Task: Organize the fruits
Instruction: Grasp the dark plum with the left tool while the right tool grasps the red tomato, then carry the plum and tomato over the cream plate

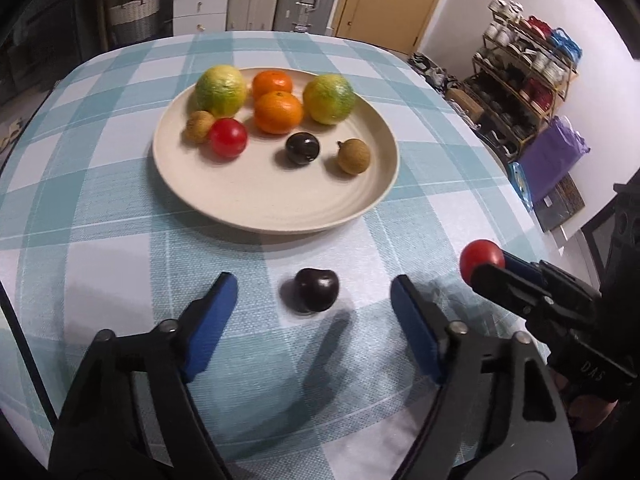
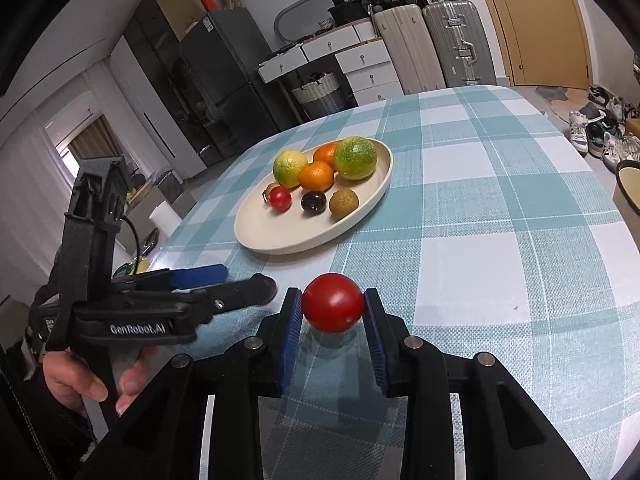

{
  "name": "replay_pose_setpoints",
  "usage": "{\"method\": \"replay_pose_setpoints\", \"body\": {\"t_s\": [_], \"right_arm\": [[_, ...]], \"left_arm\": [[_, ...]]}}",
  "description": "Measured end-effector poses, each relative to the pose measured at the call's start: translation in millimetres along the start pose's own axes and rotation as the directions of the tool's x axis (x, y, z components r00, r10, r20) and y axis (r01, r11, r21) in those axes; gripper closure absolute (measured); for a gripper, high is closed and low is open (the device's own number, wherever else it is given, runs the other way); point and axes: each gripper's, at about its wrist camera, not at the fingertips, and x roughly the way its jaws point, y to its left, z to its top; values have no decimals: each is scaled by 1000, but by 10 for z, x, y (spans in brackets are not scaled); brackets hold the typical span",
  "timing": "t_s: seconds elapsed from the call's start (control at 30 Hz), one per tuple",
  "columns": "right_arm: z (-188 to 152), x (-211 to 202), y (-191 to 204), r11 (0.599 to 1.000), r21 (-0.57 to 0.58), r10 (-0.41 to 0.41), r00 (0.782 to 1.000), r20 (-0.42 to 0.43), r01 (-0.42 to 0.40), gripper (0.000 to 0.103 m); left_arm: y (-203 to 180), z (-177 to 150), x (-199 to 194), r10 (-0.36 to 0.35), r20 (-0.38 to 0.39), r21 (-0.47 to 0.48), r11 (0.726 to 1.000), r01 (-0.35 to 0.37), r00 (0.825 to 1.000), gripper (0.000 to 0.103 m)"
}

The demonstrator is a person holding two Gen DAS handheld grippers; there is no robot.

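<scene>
Left claw (image 1: 314, 300) spread wide — right claw (image 2: 333, 304) clamped shut.

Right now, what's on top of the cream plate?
The plate holds two green-yellow citrus, two oranges, a red tomato, a dark plum and two brown longans. The rear orange is partly covered.

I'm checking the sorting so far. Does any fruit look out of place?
One dark plum lies on the tablecloth, off the plate, between the open left claw pads. A red fruit is held in the right claw.
</scene>
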Motion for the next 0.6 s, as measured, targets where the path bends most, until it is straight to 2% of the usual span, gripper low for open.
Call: {"method": "replay_pose_setpoints", "body": {"t_s": [0.1, 0.13, 0.2, 0.27, 0.33, 0.6], "right_arm": [[-9, 8, -21, 1000, 6, 3, 1000, -4, -3, 72], [-12, 16, -26, 1000, 8, 4, 1000, -6, -4, 72], [-19, 17, -39, 1000, 11, 3, 1000, -7, -3, 72], [-25, 16, -52, 1000, 17, 2, 1000, -8, -1, 72], [-27, 21, -62, 1000, 23, 2, 1000, -11, -2, 72], [-8, 29, -18, 1000, 11, -6, 1000, -11, 6, 72]], "left_arm": [[-9, 4, 50, 16, -18, 10, 1000, -16, 1000, 46], [-2, 3, 64, 13, -25, 7, 1000, -13, 1000, 55], [23, 3, 92, 4, -34, -2, 1000, -4, 999, 63], [32, 0, 112, -6, -36, 0, 1000, 6, 999, 77], [43, -9, 102, -34, -32, -4, 999, 34, 999, 81], [85, -25, -35, -65, 0, -17, 998, 65, 998, 81]]}}
